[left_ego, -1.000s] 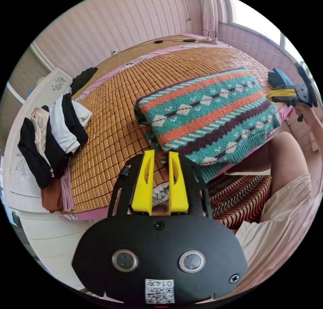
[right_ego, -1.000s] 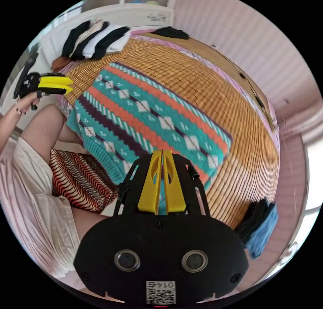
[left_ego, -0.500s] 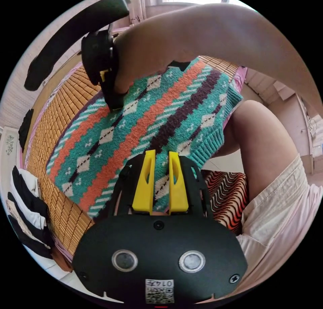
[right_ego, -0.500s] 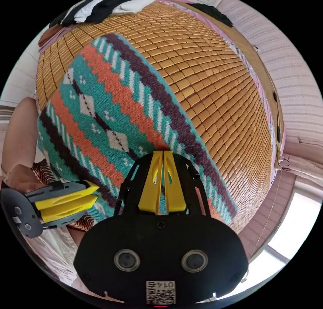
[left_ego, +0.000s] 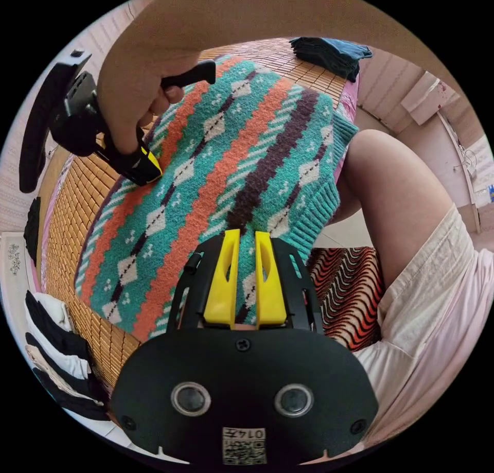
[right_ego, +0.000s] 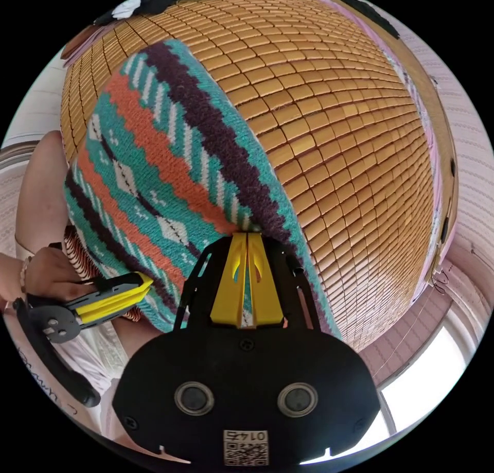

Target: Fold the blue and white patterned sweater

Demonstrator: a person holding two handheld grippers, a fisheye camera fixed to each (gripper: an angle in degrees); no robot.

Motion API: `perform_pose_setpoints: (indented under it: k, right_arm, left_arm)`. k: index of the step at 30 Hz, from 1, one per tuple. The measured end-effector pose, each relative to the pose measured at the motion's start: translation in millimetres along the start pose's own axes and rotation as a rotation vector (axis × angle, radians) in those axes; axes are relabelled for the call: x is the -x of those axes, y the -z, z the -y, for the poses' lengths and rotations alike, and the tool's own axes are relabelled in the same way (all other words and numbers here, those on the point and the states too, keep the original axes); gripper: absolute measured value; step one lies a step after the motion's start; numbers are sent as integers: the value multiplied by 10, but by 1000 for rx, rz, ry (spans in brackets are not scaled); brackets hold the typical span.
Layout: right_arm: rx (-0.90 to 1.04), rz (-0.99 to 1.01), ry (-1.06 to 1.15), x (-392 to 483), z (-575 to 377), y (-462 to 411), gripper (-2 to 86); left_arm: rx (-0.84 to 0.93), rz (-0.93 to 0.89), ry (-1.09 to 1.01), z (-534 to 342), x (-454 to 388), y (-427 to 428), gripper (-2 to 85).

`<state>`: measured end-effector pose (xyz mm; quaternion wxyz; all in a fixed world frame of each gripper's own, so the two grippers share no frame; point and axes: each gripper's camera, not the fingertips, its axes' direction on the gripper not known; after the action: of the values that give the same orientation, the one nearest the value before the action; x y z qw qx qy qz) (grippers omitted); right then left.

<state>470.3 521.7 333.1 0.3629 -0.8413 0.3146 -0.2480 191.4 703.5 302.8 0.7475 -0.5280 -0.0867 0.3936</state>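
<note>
The folded sweater (left_ego: 221,149), knitted in teal, orange, purple and white bands, lies on a bamboo mat (left_ego: 72,195) with its ribbed hem at the bed's edge. My left gripper (left_ego: 247,234) hovers over that hem, its jaws a narrow gap apart with knit showing between them. From the right gripper view, the left gripper (right_ego: 146,286) meets the sweater (right_ego: 154,149) at its near edge. My right gripper (right_ego: 248,234) is shut, tips on the purple band. A hand holds the right gripper (left_ego: 149,167) tip-down on the sweater's far side.
A person sits at the bed's edge: a bare leg (left_ego: 396,185), pale shorts, an arm (left_ego: 257,15) across the top. Red-and-black wavy fabric (left_ego: 345,293) lies below the hem. Black and white clothes (left_ego: 51,334) are stacked on the mat (right_ego: 334,133); a dark blue folded cloth (left_ego: 329,53) lies beyond.
Both grippers came down onto the sweater from off the bed's edge. The left gripper's jaws have narrowed over the hem. The right gripper stayed shut and now touches the far purple band.
</note>
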Motion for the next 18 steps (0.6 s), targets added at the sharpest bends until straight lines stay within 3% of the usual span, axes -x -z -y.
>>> perform_pose_setpoints:
  k: [4, 9, 15, 18]
  right_arm:
    - [32, 81, 10, -213, -12, 65, -10]
    - [-71, 8, -45, -213, -294, 158, -9]
    - [-511, 275, -302, -679, -1496, 336, -6]
    - [-764, 388, -470, -799, -2650, 369, 0]
  left_arm:
    - [39, -11, -47, 168, -49, -55, 55]
    - [58, -18, -56, 263, -82, -87, 54]
    - [62, 0, -38, 284, -140, -71, 56]
    - [35, 11, -10, 207, -152, 9, 57]
